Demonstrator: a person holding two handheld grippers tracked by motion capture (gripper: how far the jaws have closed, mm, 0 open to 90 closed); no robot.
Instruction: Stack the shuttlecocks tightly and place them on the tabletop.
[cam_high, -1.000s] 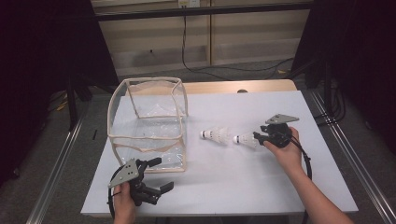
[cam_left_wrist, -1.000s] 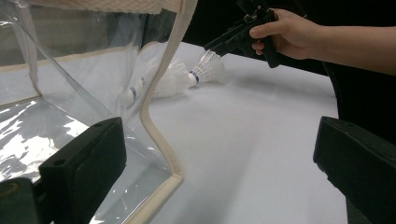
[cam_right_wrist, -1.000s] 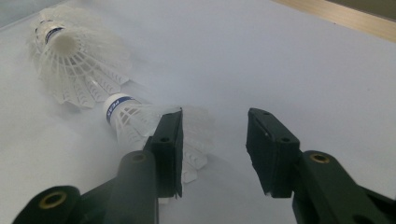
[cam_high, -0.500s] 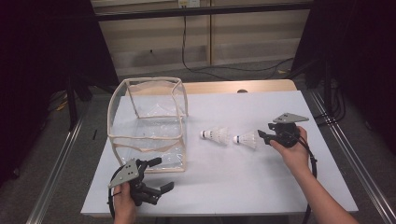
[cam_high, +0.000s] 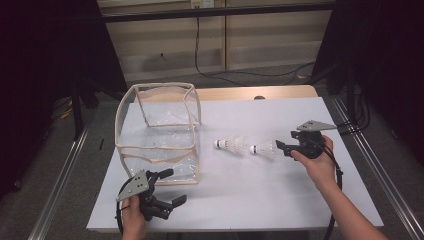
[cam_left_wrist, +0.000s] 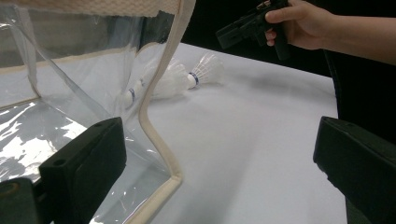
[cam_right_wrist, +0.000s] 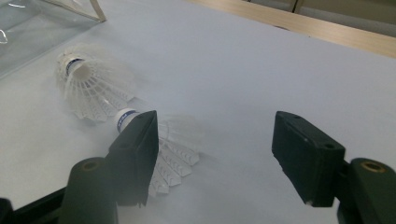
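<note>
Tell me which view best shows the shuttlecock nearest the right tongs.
The right gripper view: that shuttlecock lies close up, partly behind one pad. The high view shows it small but whole. The left gripper view shows it far off beside the other.

Two white shuttlecocks, one (cam_high: 231, 145) at 9 o'clock of the other (cam_high: 264, 150); one clear bag (cam_high: 157, 134) with cream trim; one white table (cam_high: 280, 195); two hand-held grippers, left (cam_high: 169, 186) and right (cam_high: 283, 145).

Two shuttlecocks (cam_high: 230, 145) (cam_high: 263, 149) lie side by side on the table (cam_high: 280, 200), right of the bag (cam_high: 159, 132), left of the right gripper (cam_high: 285, 146).
</note>
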